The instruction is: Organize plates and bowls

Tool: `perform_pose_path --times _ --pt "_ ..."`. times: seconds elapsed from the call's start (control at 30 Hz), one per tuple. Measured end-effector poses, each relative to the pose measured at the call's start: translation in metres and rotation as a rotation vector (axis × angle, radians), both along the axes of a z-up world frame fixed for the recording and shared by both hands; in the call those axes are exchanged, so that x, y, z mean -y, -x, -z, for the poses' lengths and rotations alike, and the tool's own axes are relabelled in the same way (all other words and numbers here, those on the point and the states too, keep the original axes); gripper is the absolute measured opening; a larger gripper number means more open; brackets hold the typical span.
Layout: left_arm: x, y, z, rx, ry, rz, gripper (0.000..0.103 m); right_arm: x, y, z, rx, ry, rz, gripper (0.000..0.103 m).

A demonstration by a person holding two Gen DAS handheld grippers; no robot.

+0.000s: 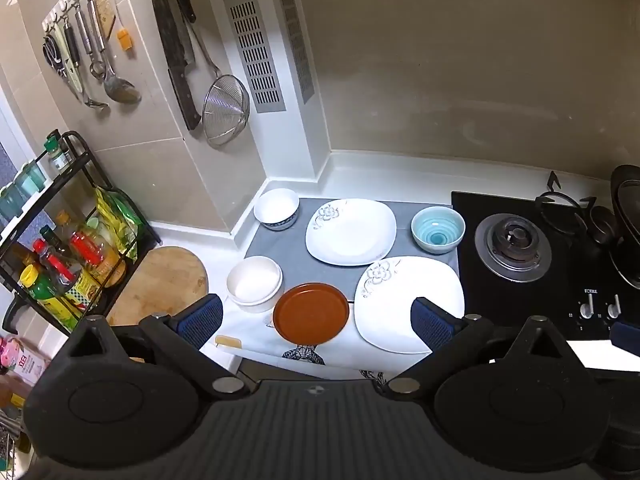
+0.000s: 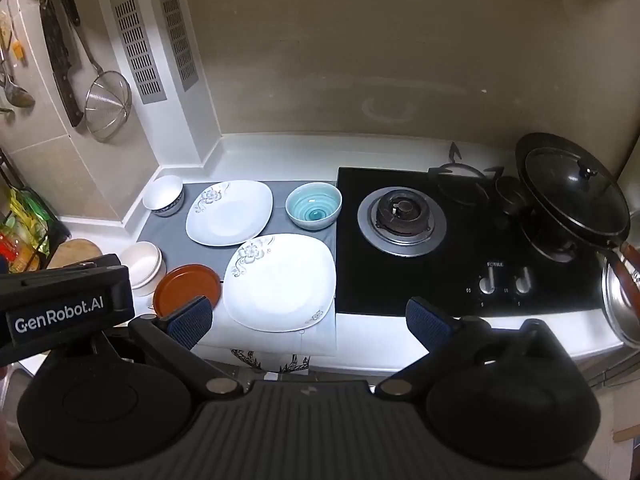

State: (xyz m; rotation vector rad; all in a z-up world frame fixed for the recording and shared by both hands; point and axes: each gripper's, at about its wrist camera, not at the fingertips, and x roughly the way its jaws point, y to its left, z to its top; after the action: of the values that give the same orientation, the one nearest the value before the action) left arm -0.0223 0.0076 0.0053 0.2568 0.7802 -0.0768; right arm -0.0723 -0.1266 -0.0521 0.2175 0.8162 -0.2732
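Observation:
On the counter lie two white square floral plates, one at the back and one at the front. A brown round plate lies front left. A cream bowl, a white blue-rimmed bowl and a teal bowl stand around them. My left gripper is open and empty, above the brown plate. My right gripper is open and empty, above the counter's front edge.
A black gas hob with a lidded wok is on the right. A condiment rack and a wooden board are on the left. Utensils and a strainer hang on the wall. A grey mat lies under the dishes.

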Motion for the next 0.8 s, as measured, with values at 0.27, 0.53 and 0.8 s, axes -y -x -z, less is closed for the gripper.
perform_pose_path --times 0.27,0.53,0.8 --pt "-0.004 0.008 -0.001 0.002 -0.007 -0.009 0.100 -0.003 0.010 0.003 -0.002 -0.021 0.002 0.103" --pt "-0.005 0.014 0.002 -0.003 -0.003 0.001 0.100 -0.005 0.017 0.003 0.001 -0.020 0.017 0.103" --pt "-0.010 0.014 0.008 -0.015 0.000 0.002 0.100 -0.007 0.017 0.008 -0.012 -0.031 0.018 0.103"
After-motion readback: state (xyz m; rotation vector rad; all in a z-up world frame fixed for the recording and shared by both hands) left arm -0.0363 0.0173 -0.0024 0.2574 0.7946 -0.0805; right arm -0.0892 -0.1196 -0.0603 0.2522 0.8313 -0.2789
